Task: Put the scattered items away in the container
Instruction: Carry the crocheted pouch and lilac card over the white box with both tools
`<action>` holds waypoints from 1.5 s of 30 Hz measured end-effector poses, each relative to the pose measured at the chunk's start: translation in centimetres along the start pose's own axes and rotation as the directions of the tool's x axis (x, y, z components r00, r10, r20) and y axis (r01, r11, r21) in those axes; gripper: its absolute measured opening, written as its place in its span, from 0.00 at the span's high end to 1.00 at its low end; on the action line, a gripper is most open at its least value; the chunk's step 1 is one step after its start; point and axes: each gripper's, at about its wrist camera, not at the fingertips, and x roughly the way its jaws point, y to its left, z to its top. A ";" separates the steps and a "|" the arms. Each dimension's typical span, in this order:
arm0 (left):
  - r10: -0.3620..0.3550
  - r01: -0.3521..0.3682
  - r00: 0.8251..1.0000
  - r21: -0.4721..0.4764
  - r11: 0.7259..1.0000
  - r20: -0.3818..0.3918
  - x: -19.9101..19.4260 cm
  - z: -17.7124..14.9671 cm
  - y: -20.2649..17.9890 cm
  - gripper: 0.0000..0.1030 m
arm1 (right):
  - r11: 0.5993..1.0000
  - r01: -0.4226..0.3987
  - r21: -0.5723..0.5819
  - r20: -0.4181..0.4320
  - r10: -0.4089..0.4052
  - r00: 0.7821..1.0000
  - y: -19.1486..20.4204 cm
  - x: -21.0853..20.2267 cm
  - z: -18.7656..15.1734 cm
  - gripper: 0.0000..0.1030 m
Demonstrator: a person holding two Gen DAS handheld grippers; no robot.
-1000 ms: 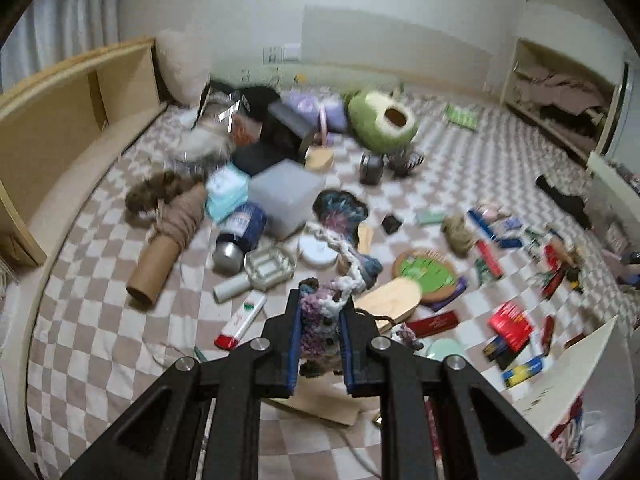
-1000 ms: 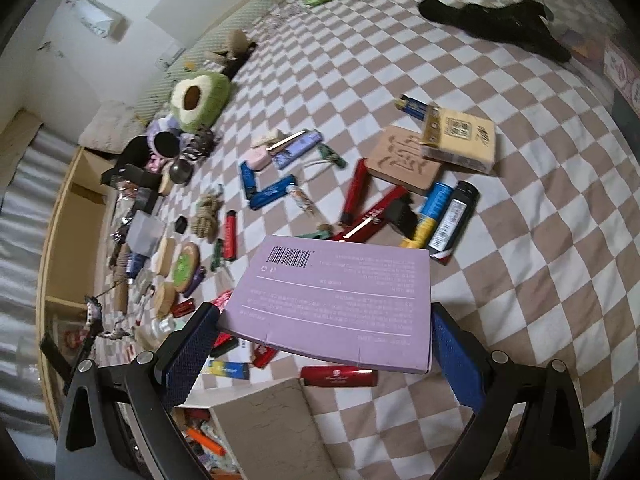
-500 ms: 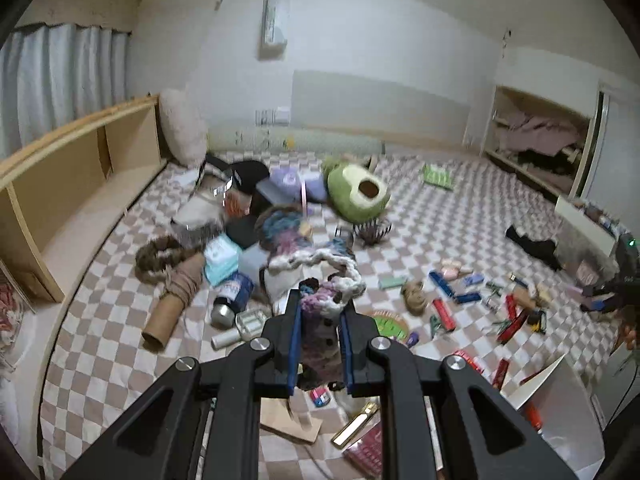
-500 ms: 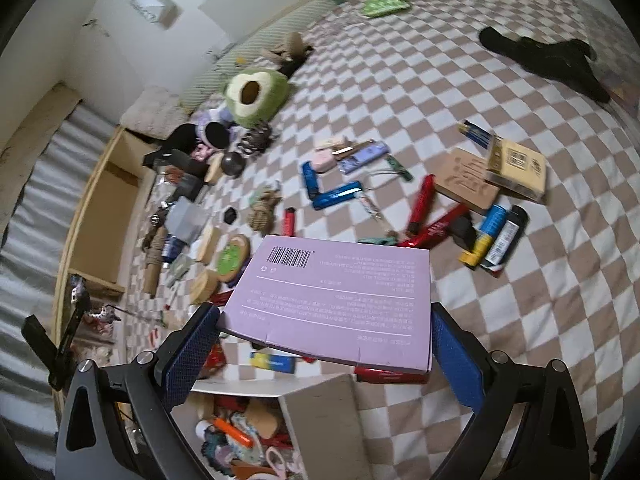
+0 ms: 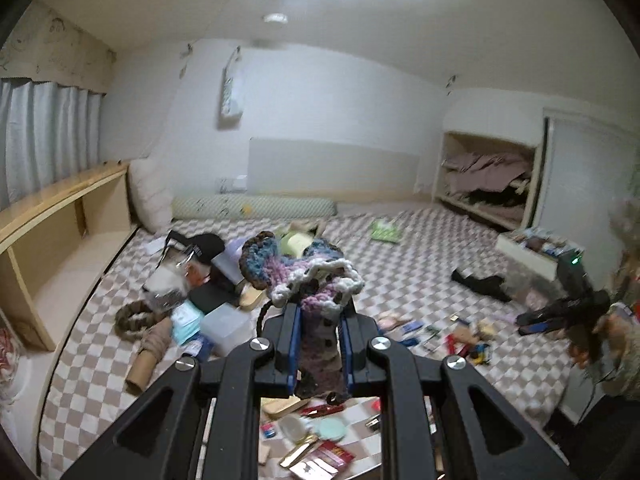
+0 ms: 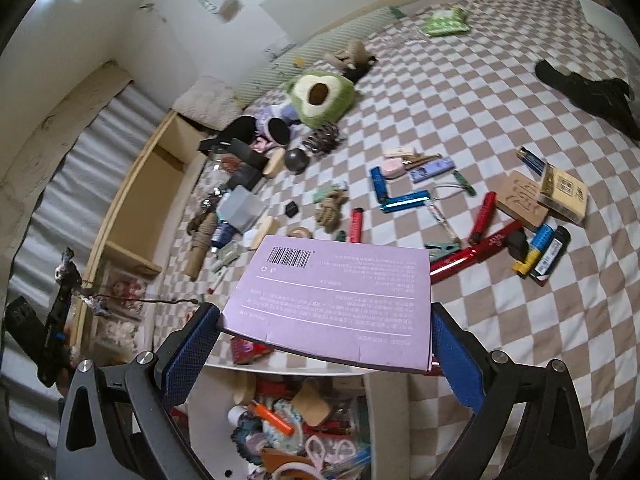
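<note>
- left gripper, lower centre of the left wrist view: the fingers are drawn close together and clamp a crocheted yarn piece, which bulges above the tips in blue, purple and white.
- below it, at the bottom edge of that view, small loose items lie on the checkered bed.
- right gripper, lower centre of the right wrist view: the fingers stand wide apart and press both side edges of a flat lilac box, barcode side up.
- the box is held over the white container at the bottom of the frame, already filled with mixed things.
- right of the box, lighters and red tubes lie scattered on the bed.
</note>
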 end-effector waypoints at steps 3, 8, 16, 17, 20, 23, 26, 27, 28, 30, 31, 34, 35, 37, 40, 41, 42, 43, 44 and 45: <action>-0.041 0.041 0.999 -0.005 0.999 0.036 -1.1 0.6 -0.9 0.84 | 0.999 -0.031 -0.026 0.017 0.031 0.999 1.3 -0.8 -0.4 0.03; -0.099 0.098 0.994 0.010 0.995 0.052 -2.3 0.8 -3.2 0.83 | 0.994 -0.075 -0.074 0.025 0.077 0.997 3.3 -1.6 -1.3 0.03; -0.230 0.228 0.973 0.048 0.972 0.029 -3.1 0.5 -6.9 0.83 | 0.980 -0.170 -0.105 -0.022 0.169 0.985 5.8 -1.5 -3.2 0.03; -0.244 0.242 0.969 0.047 0.969 0.027 -3.2 0.5 -7.1 0.83 | 0.978 -0.174 -0.116 -0.030 0.172 0.985 6.2 -1.3 -3.4 0.03; -0.282 0.281 0.959 0.044 0.959 0.019 -3.6 0.4 -7.9 0.83 | 0.974 -0.178 -0.142 -0.047 0.173 0.984 6.9 -1.0 -3.9 0.03; -0.310 0.310 0.951 0.048 0.950 0.005 -4.0 0.2 -8.8 0.83 | 0.968 -0.205 -0.144 -0.079 0.196 0.977 7.3 -0.5 -4.6 0.03; -0.327 0.327 0.945 0.064 0.943 -0.019 -4.2 -0.2 -9.5 0.83 | 0.965 -0.221 -0.139 -0.116 0.205 0.972 7.5 0.1 -5.6 0.03; -0.333 0.335 0.942 0.068 0.940 -0.030 -4.3 -0.5 -9.7 0.83 | 0.965 -0.221 -0.141 -0.128 0.203 0.971 7.5 0.4 -5.9 0.03; -0.338 0.340 0.940 0.071 0.938 -0.039 -4.3 -0.7 -9.9 0.83 | 0.965 -0.221 -0.143 -0.145 0.200 0.969 7.6 0.7 -6.3 0.03; -0.346 0.349 0.937 0.075 0.934 -0.055 -4.5 -1.1 -10.1 0.83 | 0.964 -0.222 -0.147 -0.176 0.196 0.965 7.7 1.3 -7.1 0.03; -0.350 0.354 0.935 0.075 0.932 -0.063 -4.5 -1.4 -10.1 0.83 | 0.963 -0.223 -0.149 -0.193 0.192 0.962 7.8 1.6 -7.6 0.03; -0.356 0.362 0.931 0.070 0.930 -0.086 -4.5 -2.4 -10.1 0.83 | 0.963 -0.215 -0.160 -0.230 0.176 0.957 7.9 2.3 -8.6 0.03; -0.357 0.364 0.929 0.068 0.929 -0.094 -4.5 -2.7 -10.1 0.83 | 0.963 -0.213 -0.163 -0.243 0.170 0.955 8.0 2.6 -9.0 0.03; -0.366 0.375 0.923 0.068 0.924 -0.117 -4.5 -3.5 -10.1 0.83 | 0.963 -0.211 -0.166 -0.264 0.163 0.951 8.1 3.0 -9.5 0.03; -0.371 0.386 0.917 0.088 0.918 -0.146 -4.5 -4.4 -10.1 0.83 | 0.961 -0.206 -0.184 -0.298 0.145 0.944 8.4 3.6 -10.4 0.03; -0.371 0.387 0.916 0.094 0.917 -0.156 -4.5 -4.6 -10.1 0.83 | 0.960 -0.203 -0.194 -0.310 0.136 0.941 8.5 3.9 -10.6 0.03; -0.371 0.390 0.913 0.096 0.916 -0.167 -4.4 -4.9 -10.0 0.83 | 0.959 -0.198 -0.203 -0.319 0.126 0.939 8.6 4.1 -10.8 0.03; -0.375 0.396 0.909 0.097 0.913 -0.182 -4.3 -5.2 -9.9 0.83 | 0.959 -0.191 -0.210 -0.327 0.115 0.938 8.6 4.4 -11.0 0.03; -0.375 0.398 0.906 0.098 0.912 -0.195 -4.2 -5.5 -9.9 0.83 | 0.959 -0.179 -0.218 -0.338 0.098 0.936 8.6 4.7 -11.3 0.03; -0.371 0.397 0.905 0.102 0.912 -0.208 -4.1 -5.8 -9.9 0.83 | 0.960 -0.170 -0.224 -0.346 0.085 0.934 8.5 5.0 -11.5 0.03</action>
